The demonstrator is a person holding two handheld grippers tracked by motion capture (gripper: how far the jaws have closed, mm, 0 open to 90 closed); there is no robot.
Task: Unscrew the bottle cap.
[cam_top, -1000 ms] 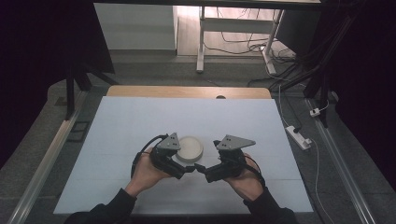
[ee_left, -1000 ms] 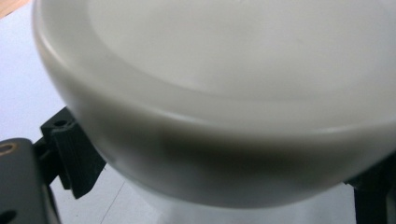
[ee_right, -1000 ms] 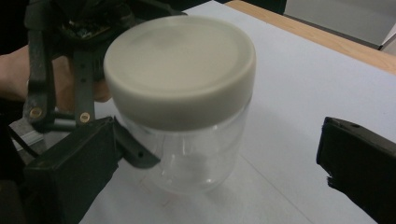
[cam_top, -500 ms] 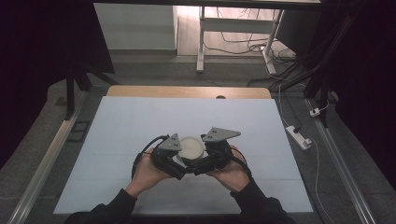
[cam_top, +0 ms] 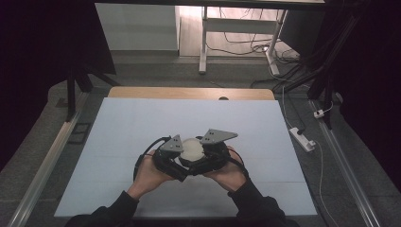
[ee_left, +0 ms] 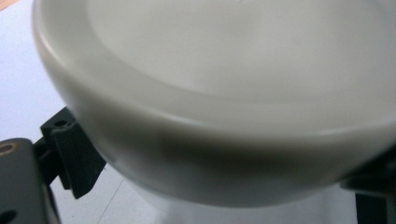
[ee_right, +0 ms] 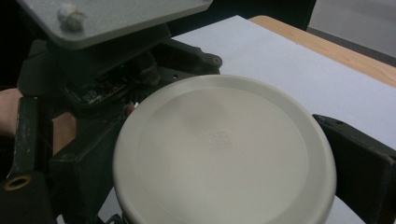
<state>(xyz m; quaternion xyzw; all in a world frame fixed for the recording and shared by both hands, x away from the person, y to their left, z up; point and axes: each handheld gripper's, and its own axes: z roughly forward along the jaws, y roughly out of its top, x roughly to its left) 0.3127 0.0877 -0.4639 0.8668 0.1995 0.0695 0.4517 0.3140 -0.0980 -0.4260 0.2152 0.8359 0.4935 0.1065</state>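
A round white jar (cam_top: 191, 147) with a flat white lid (ee_right: 224, 144) stands on the white table sheet (cam_top: 189, 118) near its front middle. Both grippers meet around it. My left gripper (cam_top: 185, 164) comes from the left, and in the left gripper view (ee_left: 222, 163) its jaws press the jar just under the lid's bulging rim (ee_left: 140, 121). My right gripper (cam_top: 202, 161) comes from the right, and in the right gripper view (ee_right: 201, 154) its jaws stand against the lid's edge on both sides. The jar's body is mostly hidden by the grippers.
A wooden table edge (cam_top: 189, 93) runs along the far side of the sheet. On the floor to the right lies a white power strip (cam_top: 302, 138) with its cable. White desk legs (cam_top: 203, 42) and loose cables stand beyond the table.
My right gripper has moved left from beside the jar and come in over its lid. The left gripper and the jar have stayed in place.
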